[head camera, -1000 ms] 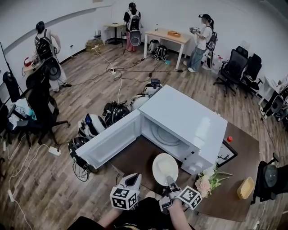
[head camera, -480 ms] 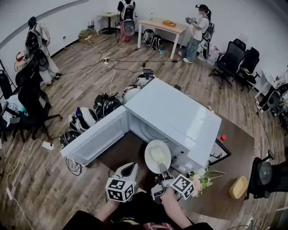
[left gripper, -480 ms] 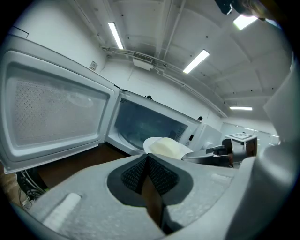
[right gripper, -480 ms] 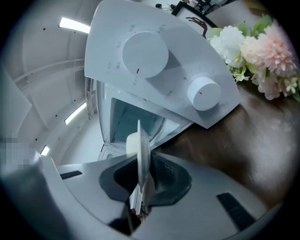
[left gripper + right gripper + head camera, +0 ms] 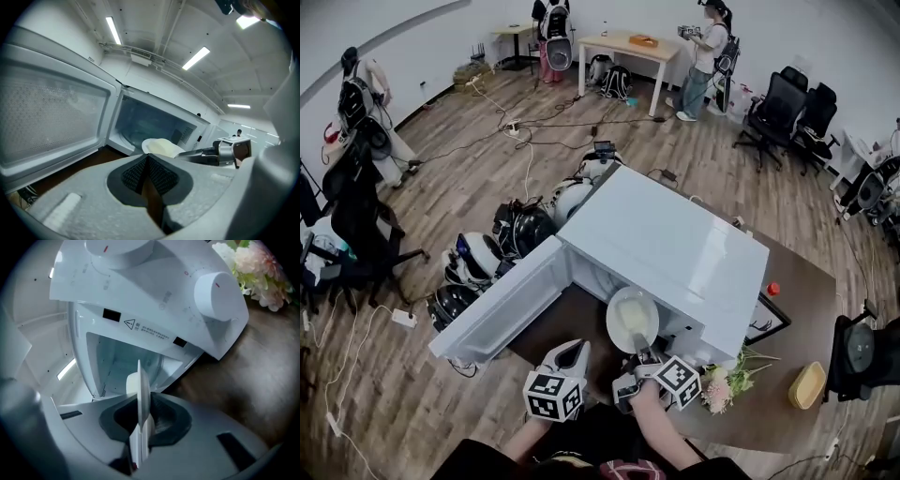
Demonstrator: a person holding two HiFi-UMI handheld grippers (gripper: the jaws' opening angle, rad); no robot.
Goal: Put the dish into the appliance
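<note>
Right gripper (image 5: 643, 356): tilted down at microwave (image 5: 675, 248) mouth, clamped on rim of pale round dish (image 5: 632, 319); left gripper (image 5: 572, 350): closed, empty

microwave (image 5: 154, 287) label (image 5: 146, 329) print — too small to read | flowers (image 5: 260, 268) — cut off at edge

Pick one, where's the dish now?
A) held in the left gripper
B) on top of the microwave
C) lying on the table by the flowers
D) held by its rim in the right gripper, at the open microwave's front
D: in the right gripper view the fingers of the right gripper clamp the rim of the dish, with the open microwave just ahead. The left gripper is shut and empty.
</note>
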